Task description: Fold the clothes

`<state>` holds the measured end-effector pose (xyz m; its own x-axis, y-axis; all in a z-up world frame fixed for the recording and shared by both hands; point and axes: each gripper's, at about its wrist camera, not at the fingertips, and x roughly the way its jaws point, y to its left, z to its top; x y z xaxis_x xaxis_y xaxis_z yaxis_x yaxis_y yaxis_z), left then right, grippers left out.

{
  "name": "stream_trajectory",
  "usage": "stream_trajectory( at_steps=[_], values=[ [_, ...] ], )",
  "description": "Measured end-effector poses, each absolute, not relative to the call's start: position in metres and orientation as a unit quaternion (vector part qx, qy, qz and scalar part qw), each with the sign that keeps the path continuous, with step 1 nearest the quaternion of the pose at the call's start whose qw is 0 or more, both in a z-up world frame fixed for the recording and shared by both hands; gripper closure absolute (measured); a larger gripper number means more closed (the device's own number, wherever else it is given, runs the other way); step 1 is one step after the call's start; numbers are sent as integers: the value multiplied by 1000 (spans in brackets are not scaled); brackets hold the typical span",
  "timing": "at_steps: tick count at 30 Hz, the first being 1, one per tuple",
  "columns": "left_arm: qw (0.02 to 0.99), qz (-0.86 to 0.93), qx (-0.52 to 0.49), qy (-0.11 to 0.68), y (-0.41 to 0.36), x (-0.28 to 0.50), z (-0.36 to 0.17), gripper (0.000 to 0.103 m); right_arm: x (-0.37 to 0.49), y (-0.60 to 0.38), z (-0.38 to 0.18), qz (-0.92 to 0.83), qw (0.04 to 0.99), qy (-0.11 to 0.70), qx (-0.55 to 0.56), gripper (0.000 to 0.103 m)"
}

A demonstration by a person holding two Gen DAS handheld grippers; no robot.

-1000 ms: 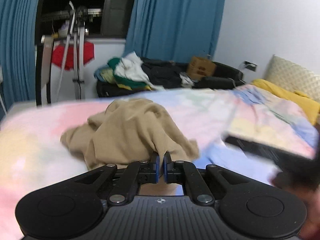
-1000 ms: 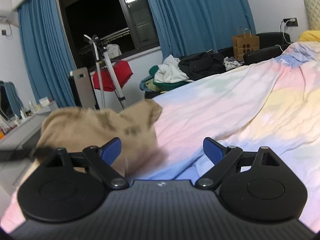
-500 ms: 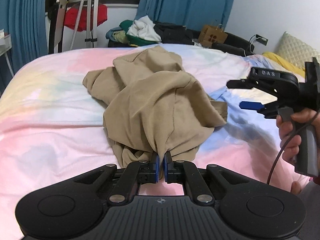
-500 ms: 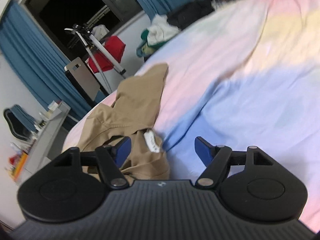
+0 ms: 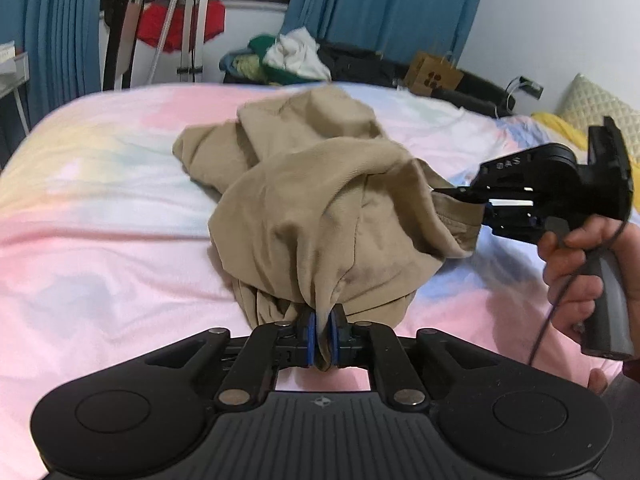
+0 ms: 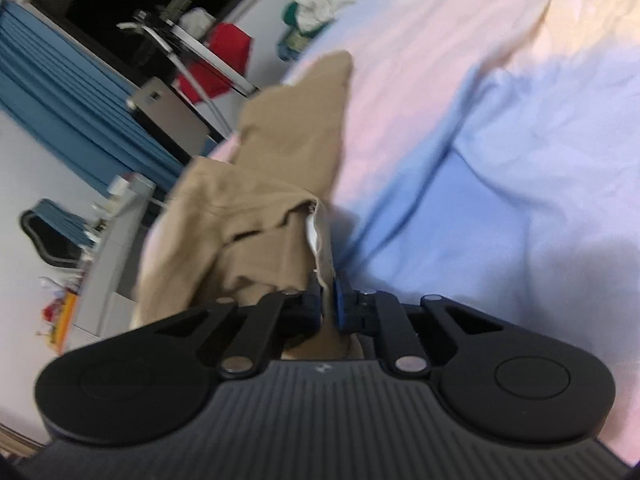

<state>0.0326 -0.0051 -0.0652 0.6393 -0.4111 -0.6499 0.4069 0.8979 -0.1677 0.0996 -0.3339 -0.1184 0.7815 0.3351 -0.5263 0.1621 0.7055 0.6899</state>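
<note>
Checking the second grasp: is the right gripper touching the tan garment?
Touching: the right wrist view shows the right gripper shut on the tan garment's edge.

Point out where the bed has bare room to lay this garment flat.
Bare bedspread runs wide from the tan garment to the bed's left edge, and a blue-and-pink stretch lies open on the garment's other side in the right wrist view. The middle is crowded: the garment is bunched there, pinched by the left gripper and right gripper.

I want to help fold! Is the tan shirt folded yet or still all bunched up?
Still bunched up. The tan garment lies in a crumpled heap on the bed, pinched by the left gripper and right gripper.
</note>
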Motion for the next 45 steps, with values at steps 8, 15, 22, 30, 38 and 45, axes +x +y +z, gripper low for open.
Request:
stream_trajectory(
  at_steps=[8, 15, 22, 30, 38, 45],
  values=[
    [934, -269, -15, 236, -3, 5, 3, 55, 60, -344, -94, 79, 860, 284, 417, 95],
    [919, -296, 145, 216, -102, 60, 35, 41, 42, -351, -61, 118, 880, 204, 411, 95],
    [857, -292, 329, 270, -204, 132, -1, 42, 43, -372, -64, 142, 867, 182, 441, 95],
    [888, -189, 338, 247, -220, 172, -31, 46, 41, -380, -63, 168, 875, 143, 432, 96],
    [953, -60, 221, 199, -151, 154, 0, 55, 48, -372, -65, 144, 898, 170, 380, 99],
    [976, -47, 126, 170, -84, 108, 35, 56, 50, -345, -63, 179, 902, 193, 342, 96]
  ],
)
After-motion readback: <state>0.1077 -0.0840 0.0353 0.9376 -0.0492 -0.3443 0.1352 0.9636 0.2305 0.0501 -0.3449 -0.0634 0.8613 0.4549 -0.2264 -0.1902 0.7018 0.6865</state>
